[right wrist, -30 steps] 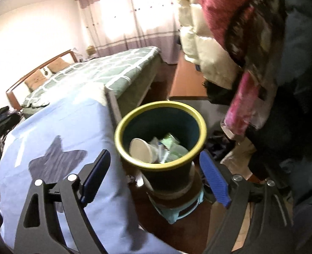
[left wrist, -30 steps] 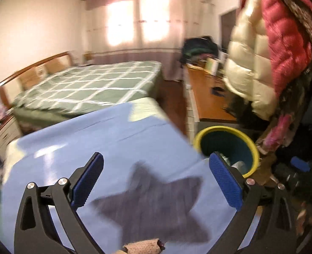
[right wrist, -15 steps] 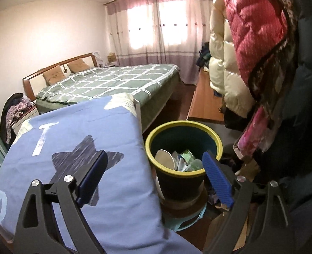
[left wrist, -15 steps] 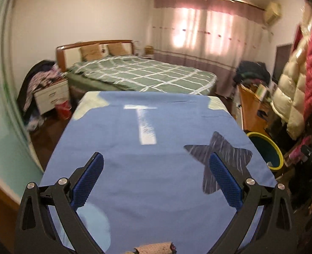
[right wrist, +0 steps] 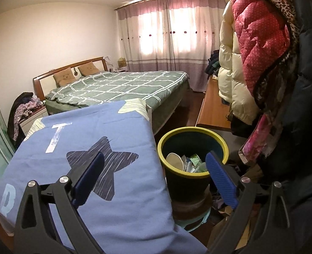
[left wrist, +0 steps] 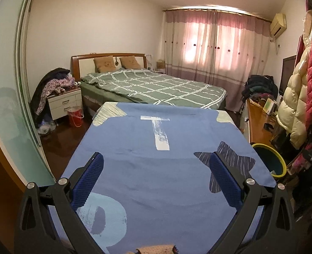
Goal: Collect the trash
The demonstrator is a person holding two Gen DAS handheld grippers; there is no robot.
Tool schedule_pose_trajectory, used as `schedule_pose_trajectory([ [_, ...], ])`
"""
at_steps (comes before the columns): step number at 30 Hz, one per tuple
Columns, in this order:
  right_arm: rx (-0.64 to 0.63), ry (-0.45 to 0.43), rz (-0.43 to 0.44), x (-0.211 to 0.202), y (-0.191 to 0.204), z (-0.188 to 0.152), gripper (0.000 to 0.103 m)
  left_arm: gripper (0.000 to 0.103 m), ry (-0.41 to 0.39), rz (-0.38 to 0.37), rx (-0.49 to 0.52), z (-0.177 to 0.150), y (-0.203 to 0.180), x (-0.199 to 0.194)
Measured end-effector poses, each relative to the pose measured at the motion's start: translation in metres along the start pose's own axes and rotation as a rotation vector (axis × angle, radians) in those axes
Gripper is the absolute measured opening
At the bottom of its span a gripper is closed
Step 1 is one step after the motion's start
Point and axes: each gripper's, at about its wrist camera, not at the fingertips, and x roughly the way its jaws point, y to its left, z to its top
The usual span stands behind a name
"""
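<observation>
Left gripper (left wrist: 156, 176) swung off the bin (right wrist: 193, 159) to face the blue-clothed table (left wrist: 177, 190); right gripper (right wrist: 154, 176) has just been opening, nothing between. Both spread, empty. Trash (right wrist: 186, 163) sits in bin, right of table. Table looks bare: likely done. Bed (left wrist: 156, 89) beyond.

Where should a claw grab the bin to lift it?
Take the yellow rim on the right side, one finger inside and one outside, coming from above. The bin stands upright and open-topped. The blue cloth crowds its left side, and the trash lies below the rim, so the wall there is likely free.
</observation>
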Motion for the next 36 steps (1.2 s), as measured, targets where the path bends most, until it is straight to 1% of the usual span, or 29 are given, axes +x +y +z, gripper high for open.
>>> schedule_pose_trajectory([
  [36,0.000,0.026,0.019,0.009,0.005,-0.004,0.094,0.098,0.048,-0.031,0.020,-0.005,-0.017,0.016],
])
